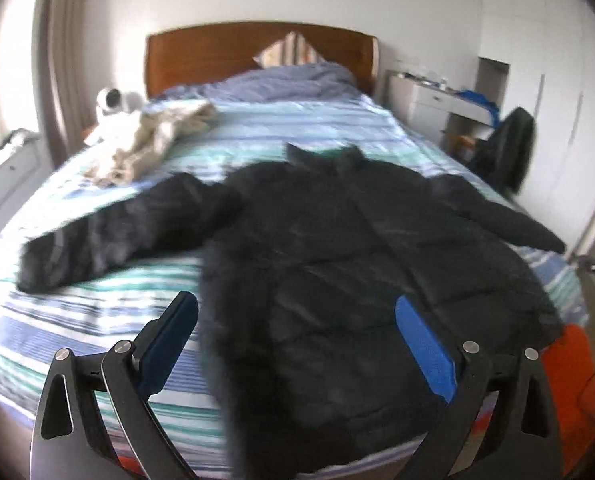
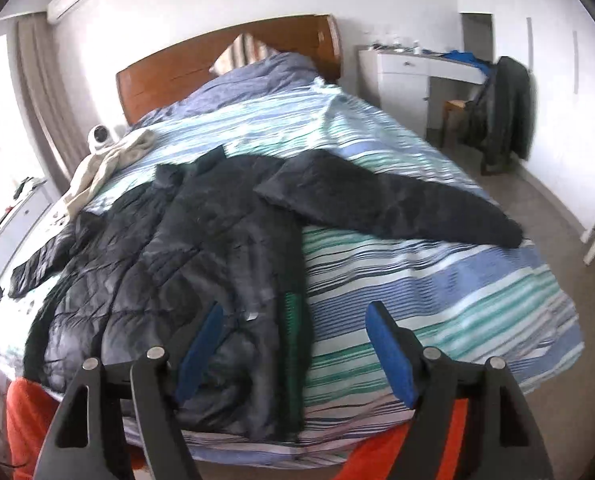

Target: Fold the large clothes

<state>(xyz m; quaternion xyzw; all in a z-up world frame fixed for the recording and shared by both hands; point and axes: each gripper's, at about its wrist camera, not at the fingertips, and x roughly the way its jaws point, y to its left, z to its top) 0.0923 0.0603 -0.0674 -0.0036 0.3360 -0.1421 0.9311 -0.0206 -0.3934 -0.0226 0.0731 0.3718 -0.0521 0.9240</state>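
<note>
Black and quilted, the puffer jacket (image 1: 337, 248) lay front-up across the striped duvet (image 2: 437, 288) of the bed, collar toward the wooden headboard (image 1: 257, 52), hem at the foot edge, both sleeves spread out to the sides. No fold showed yet, so the step in hand looked like the first one: taking a side or a sleeve (image 2: 397, 204) inward. To do it well, each gripper would likely need a deep bite through the padded layers near the hem and the shoulder, lifting together so the slippery shell folded along a straight line rather than bunching.

The left gripper (image 1: 297, 344) hovered over the hem on the jacket's left half, jaws wide apart and holding nothing. The right gripper (image 2: 297, 352) hovered at the jacket's right edge, equally wide and empty, one blue pad (image 2: 201, 352) over the fabric and the other over bare duvet.

Around it, a crumpled beige garment (image 1: 153, 144) sat near the far left side of the bed, well apart from the left sleeve (image 1: 109, 232) and probably no hindrance. A dark coat (image 2: 505, 116) hung on a chair by the white desk (image 2: 417, 68). A small white camera-like device (image 1: 109, 102) stood beside the bed. Something orange (image 2: 29, 424) lay below the foot of the bed; motion blur hid what it was.
</note>
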